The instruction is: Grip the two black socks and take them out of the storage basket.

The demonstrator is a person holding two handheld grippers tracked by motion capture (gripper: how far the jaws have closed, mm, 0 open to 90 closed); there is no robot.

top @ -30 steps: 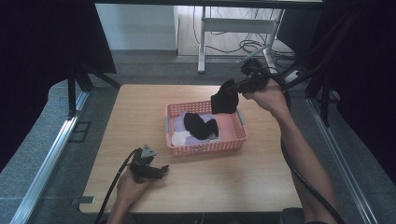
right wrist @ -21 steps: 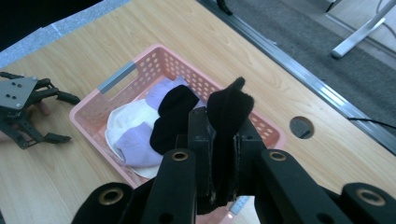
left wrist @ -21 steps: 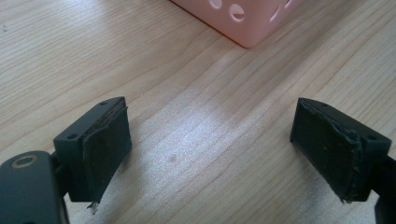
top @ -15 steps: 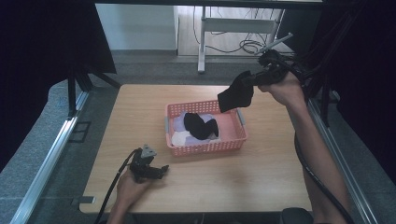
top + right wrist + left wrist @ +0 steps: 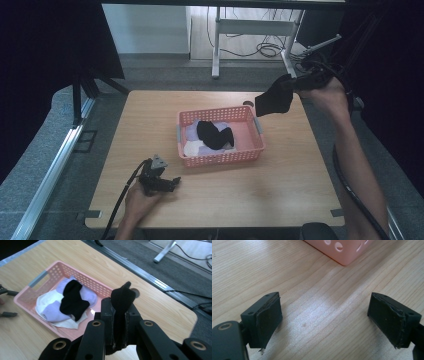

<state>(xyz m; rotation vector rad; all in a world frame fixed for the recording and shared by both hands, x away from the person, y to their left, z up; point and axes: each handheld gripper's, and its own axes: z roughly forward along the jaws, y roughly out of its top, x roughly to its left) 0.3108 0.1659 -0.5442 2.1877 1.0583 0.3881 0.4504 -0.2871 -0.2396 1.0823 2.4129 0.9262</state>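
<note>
The right tongs (image 5: 295, 86) are clamped on a limp black fabric sock (image 5: 273, 100), which hangs in the air above the far right corner of the pink perforated plastic basket (image 5: 252, 149), just past its far rim and clear of the counter (image 5: 150, 115). In the right gripper view the two black jaws stand pressed together on the sock (image 5: 123, 300), whose rounded end pokes up above them while the rest runs down between the pads.

The basket sits near the middle of the pale wooden counter. Inside it lies a second black sock (image 5: 214, 134), spread across a lilac cloth piece (image 5: 190, 131) and a cream-white cloth piece (image 5: 193, 148); the lilac piece is at the basket's left far side, the cream one at its left near side. The right gripper view shows the same pile, with the black sock (image 5: 73, 300) lying on top of the lilac piece (image 5: 53, 311) and the cream piece (image 5: 46, 300).

A small dark round mark (image 5: 248, 104) sits on the counter just beyond the basket's far rim, below the hanging sock.

The left tongs (image 5: 170, 183) rest low on the counter on the near side of the basket, off its left near corner, held by the person's left hand (image 5: 140, 197). In the left gripper view the jaws stand wide apart over bare wood, with one corner of the basket (image 5: 344, 252) just ahead of them and nothing between the pads.
</note>
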